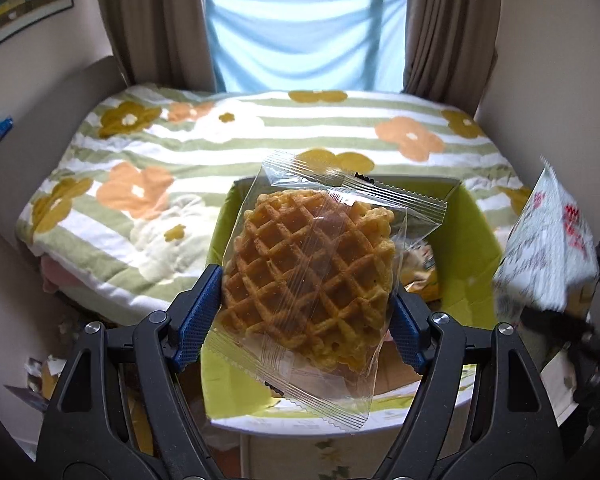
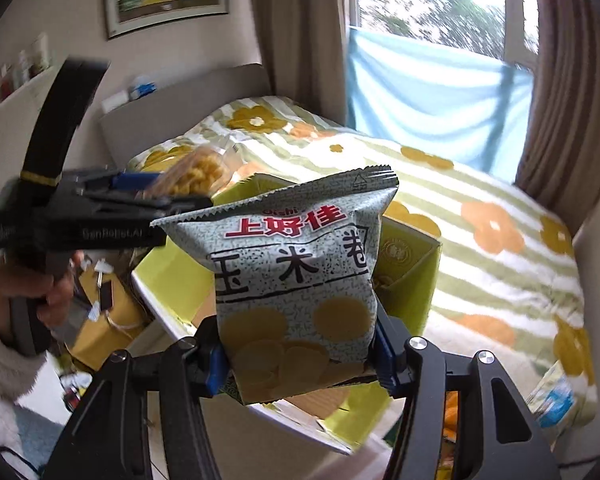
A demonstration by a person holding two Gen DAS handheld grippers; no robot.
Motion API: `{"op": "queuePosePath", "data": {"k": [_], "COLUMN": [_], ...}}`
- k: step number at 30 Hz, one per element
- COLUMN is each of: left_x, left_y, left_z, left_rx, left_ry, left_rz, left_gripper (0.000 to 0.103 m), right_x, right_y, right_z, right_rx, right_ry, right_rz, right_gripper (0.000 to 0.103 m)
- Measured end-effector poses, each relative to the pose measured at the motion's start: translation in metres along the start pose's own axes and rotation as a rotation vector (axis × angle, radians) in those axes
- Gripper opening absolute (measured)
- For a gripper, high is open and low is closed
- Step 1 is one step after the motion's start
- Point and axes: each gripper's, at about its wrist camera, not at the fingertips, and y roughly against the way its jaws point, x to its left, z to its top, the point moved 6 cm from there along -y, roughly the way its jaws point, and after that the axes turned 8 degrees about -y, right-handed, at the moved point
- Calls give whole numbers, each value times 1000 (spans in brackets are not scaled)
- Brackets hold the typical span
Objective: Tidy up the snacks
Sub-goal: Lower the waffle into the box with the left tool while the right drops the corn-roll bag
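Two snacks are being carried over the green box (image 1: 476,240), neither yet dropped in.

The wrapped waffle (image 1: 312,276) is being clamped by the left gripper (image 1: 306,316), the corn-roll bag (image 2: 300,288) by the right gripper (image 2: 300,356); some packets are already lying inside the box, and others are being left beside it.

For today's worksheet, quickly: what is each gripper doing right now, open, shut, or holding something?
Left gripper: shut on the wrapped waffle.
Right gripper: shut on the bag of corn snacks.
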Motion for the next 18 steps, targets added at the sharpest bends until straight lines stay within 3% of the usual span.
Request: {"op": "queuePosePath", "data": {"k": [8,10,12,13,18], "left_x": [0,-4,-7,-8,-15], "left_y": [-53,-57,-56,-54,-44], "left_z": [-24,-27,-30,-31,-36], "left_rx": [115,137,153,151,140], "left_ry": [-4,1,-3,-8,-51], "left_rz": [-46,-55,-49,-30,-4], "left_gripper": [75,80,98,100,101], "right_x": [-15,-17,-18,-19,-24], "right_y": [-31,-37,-38,-39,-42], "right_z": [-2,-3,-3,-3,-2], "right_rx": [69,84,95,100,116], "right_ry": [-92,-104,-107,-110,-155], "right_rz": [-37,-36,-38,-40,-42], "right_gripper": [53,53,53,53,53]}}
